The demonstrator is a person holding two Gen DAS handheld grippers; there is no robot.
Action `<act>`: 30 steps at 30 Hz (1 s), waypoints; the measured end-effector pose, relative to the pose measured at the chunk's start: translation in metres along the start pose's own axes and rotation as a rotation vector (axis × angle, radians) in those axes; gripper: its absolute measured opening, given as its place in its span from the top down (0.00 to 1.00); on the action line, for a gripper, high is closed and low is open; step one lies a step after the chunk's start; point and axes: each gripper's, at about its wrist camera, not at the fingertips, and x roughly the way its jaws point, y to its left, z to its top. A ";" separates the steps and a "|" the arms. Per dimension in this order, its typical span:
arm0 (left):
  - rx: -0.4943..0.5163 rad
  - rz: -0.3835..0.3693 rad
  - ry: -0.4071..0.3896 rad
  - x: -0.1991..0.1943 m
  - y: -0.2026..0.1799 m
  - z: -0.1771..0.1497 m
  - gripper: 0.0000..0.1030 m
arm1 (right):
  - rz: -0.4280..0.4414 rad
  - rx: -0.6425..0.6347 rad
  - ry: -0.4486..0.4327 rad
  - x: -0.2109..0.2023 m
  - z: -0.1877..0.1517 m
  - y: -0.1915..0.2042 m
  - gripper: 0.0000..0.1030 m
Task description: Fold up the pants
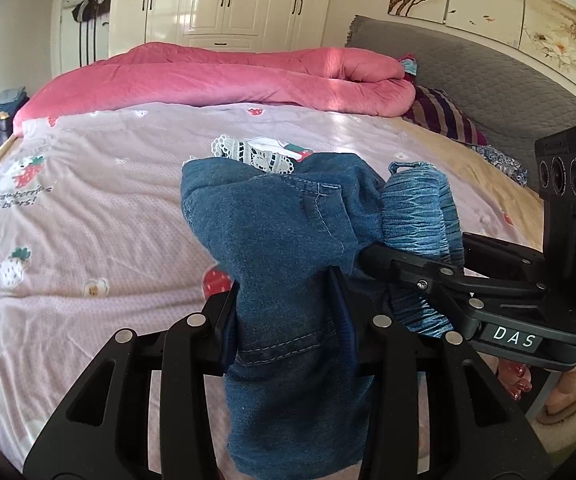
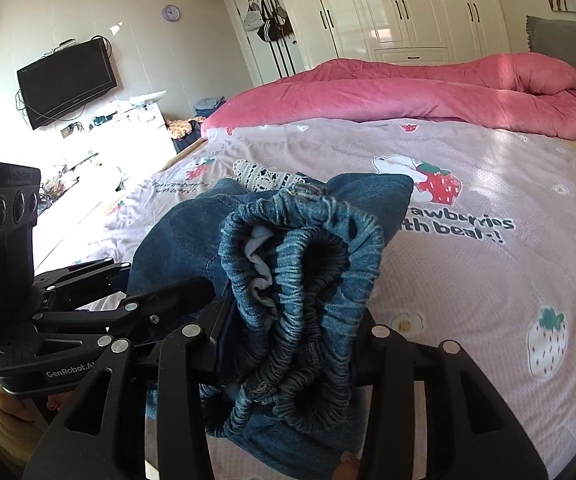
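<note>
I hold the left gripper (image 1: 286,322) clamped on a bunched fold of the denim pants (image 1: 288,232); the jaws stand narrow with the cloth pressed between the pads. The right gripper (image 2: 288,344) is likewise closed on the gathered elastic waistband (image 2: 308,264), which stands up in thick ruffled loops between its fingers.

The two grippers sit close side by side. Each appears at the edge of the other's view, the right gripper to the right of the left one, so the stretch of pants between them is short and bunched, not taut.

The pants hang from both grips above the bed (image 1: 88,240), over the pink strawberry-print sheet (image 2: 488,280) near its near edge. A lace-trimmed cloth (image 1: 256,154) lies on the sheet just beyond the denim. A pink quilt (image 1: 248,76) is rolled along the far edge.

My judgement: the long axis of the pants runs downward from the grippers, so the next move requires separating the grippers sideways to spread the waistband before laying the garment flat on the sheet.
</note>
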 end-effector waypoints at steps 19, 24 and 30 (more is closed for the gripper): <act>-0.066 -0.008 0.058 0.059 0.036 0.006 0.70 | -0.004 0.081 0.095 0.064 0.011 -0.028 0.61; -0.083 -0.008 0.104 0.076 0.042 -0.004 0.69 | -0.011 0.120 0.155 0.082 0.001 -0.038 0.61; -0.093 0.001 0.132 0.087 0.044 -0.013 0.62 | -0.020 0.172 0.200 0.094 -0.011 -0.052 0.55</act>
